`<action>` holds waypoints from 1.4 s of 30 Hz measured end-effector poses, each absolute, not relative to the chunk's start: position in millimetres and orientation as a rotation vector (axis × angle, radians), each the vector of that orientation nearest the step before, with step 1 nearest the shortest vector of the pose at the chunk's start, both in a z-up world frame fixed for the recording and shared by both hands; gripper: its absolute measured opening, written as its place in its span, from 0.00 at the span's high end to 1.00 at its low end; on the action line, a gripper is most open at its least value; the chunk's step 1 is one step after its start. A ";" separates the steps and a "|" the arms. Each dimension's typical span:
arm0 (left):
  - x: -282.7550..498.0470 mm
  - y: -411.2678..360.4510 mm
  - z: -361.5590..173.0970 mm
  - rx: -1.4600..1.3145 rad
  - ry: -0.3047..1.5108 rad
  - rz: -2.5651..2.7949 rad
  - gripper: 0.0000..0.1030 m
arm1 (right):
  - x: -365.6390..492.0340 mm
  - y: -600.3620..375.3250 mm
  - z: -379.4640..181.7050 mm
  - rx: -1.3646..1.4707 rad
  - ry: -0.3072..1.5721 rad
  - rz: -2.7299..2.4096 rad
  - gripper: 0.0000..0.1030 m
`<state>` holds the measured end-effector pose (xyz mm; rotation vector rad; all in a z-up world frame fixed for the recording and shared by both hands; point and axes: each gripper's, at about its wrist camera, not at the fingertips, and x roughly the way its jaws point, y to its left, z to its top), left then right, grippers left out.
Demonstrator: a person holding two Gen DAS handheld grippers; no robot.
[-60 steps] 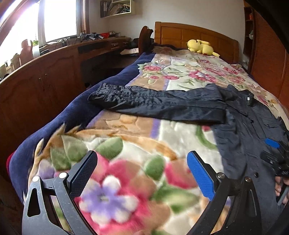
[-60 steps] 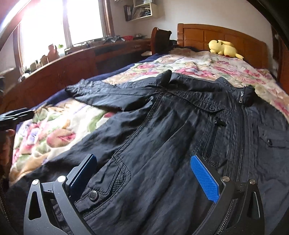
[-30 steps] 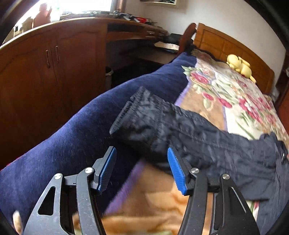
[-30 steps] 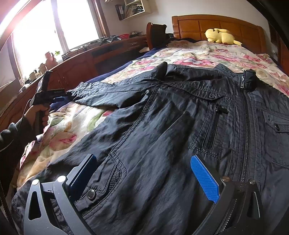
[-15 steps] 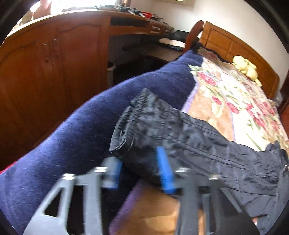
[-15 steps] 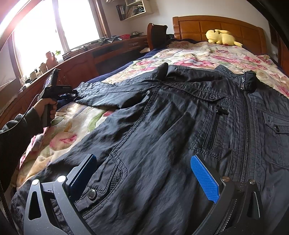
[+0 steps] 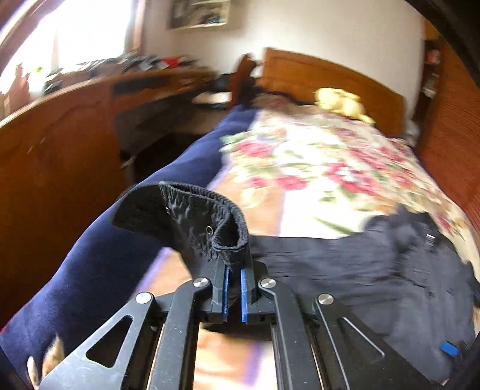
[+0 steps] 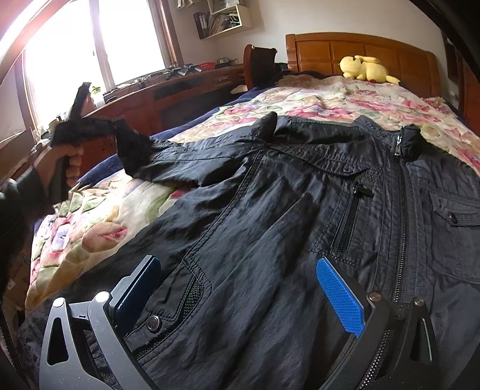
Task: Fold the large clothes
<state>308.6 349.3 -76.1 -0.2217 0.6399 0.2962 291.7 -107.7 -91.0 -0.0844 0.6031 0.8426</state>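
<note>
The left tongs [image 7: 232, 270] pinch the cuff [image 7: 210, 219] of the black jacket [image 8: 300, 216], lifted off the bed [image 8: 345, 99], probably to fold the sleeve inward. The right tongs [image 8: 237, 294] gape wide over the jacket's front, gripping nothing.

— What do you count from where you sit?

— I count one black jacket [image 8: 270, 228] spread on one bed [image 8: 360, 99]. It has two chest pockets that I can see, and one zip down the front.

— And the tools?

— Two: one left hand-held gripper [image 7: 232, 271] and one right hand-held gripper [image 8: 240, 288], each with two fingers. I see one hand [image 8: 67, 162], holding the left one.

— Anything else on the bed?

— One flowered blanket [image 8: 315, 99], one yellow plush toy [image 8: 364, 70], one wooden headboard [image 8: 330, 51].

— The room?

— One window [image 8: 90, 48], one wall shelf [image 8: 225, 19].
</note>
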 end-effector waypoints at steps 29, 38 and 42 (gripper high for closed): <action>205.2 177.3 -113.4 -0.101 0.758 0.087 0.76 | 292.6 -119.3 -92.5 -0.016 0.575 0.824 0.00; 174.3 174.2 -122.1 -0.062 0.734 0.074 0.75 | 297.6 -117.1 -95.4 -0.016 0.602 0.829 0.00; 160.5 169.4 -121.5 -0.085 0.724 0.057 0.75 | 299.2 -114.4 -96.4 -0.025 0.609 0.829 0.00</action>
